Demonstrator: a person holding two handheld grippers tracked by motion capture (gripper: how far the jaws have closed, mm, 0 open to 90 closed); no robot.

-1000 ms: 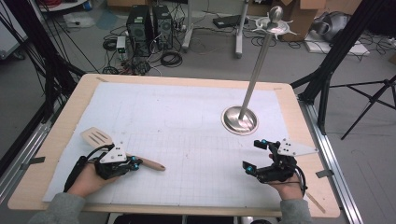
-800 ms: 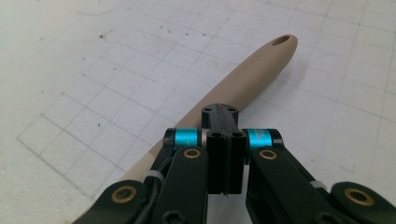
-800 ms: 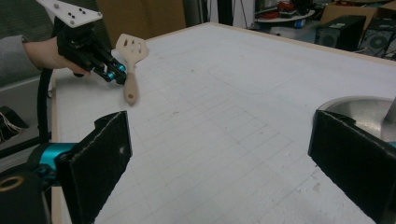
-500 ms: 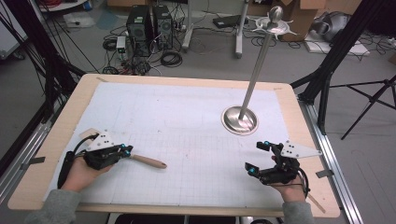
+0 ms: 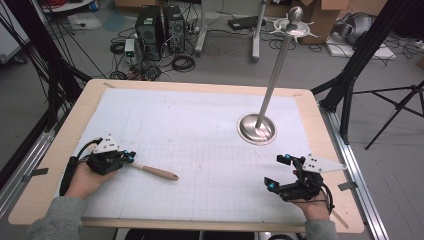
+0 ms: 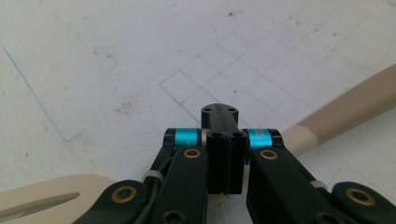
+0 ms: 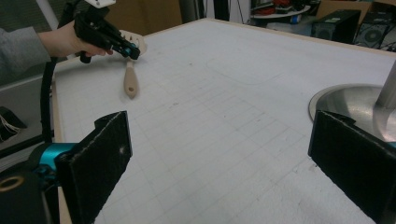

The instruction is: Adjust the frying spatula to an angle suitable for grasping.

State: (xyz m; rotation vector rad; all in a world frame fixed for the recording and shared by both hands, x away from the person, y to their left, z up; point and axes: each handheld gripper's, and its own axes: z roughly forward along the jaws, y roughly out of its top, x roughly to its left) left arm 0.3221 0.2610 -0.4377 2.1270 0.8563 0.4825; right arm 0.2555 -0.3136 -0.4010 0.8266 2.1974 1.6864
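A wooden spatula [image 5: 155, 172] lies on the white gridded mat [image 5: 200, 125] at the front left, its handle pointing right. My left gripper [image 5: 129, 158] hovers low over the spatula's neck, covering the blade in the high view. In the left gripper view its jaws [image 6: 219, 116] are pressed together with nothing between them, and the spatula [image 6: 345, 109] passes beneath, its slotted blade at the lower left. My right gripper [image 5: 277, 171] rests at the front right, wide open and empty [image 7: 219, 163]. In the right gripper view the left gripper [image 7: 131, 49] and the spatula [image 7: 130, 81] lie far off.
A shiny metal pole on a round base [image 5: 256, 129] stands on the mat's right half, just beyond my right gripper; the base [image 7: 345, 100] is close in the right gripper view. The wooden table edge [image 5: 200, 222] frames the mat. Computers and cables lie on the floor behind.
My left gripper has slid left along the spatula, from over the handle to over the blade end. The spatula and the right gripper have stayed in place.
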